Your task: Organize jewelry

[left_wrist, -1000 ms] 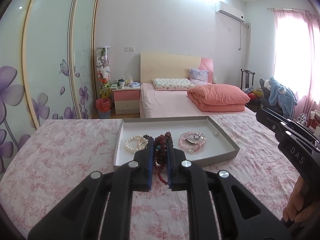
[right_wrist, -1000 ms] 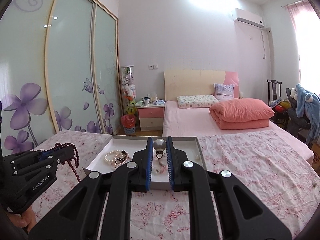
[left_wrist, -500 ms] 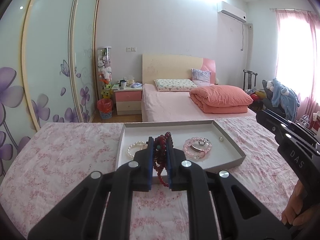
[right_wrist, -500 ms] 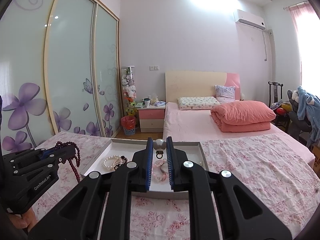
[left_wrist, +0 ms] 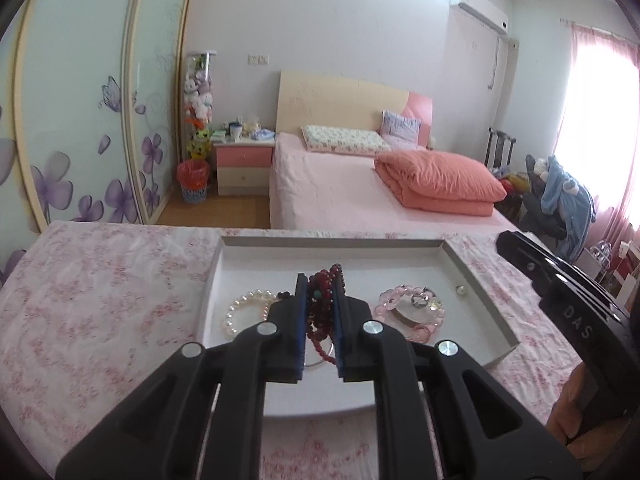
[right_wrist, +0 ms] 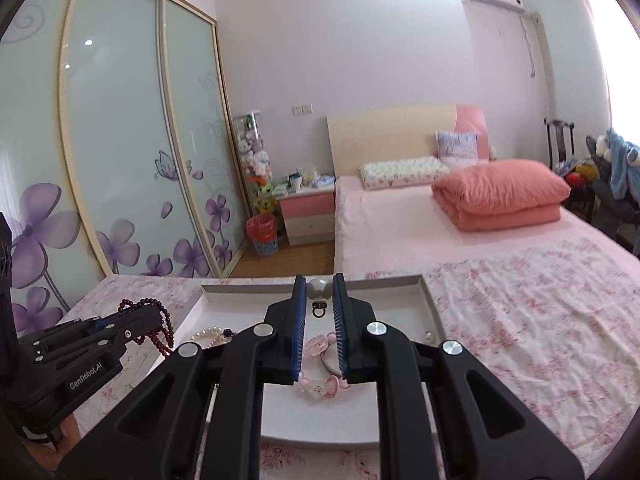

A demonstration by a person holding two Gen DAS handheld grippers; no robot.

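Left wrist view: left gripper [left_wrist: 320,300] clamps dark red bead strand [left_wrist: 320,304] over shallow white tray [left_wrist: 480,304]. Right gripper [right_wrist: 319,300] pinches grey pearl ring [right_wrist: 319,290].

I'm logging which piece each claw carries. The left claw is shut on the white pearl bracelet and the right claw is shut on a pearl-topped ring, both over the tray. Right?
Not quite. The left claw is shut on the dark red bead strand, as the left wrist view shows; the white pearl bracelet lies in the tray. The right claw does grip the pearl-topped ring.
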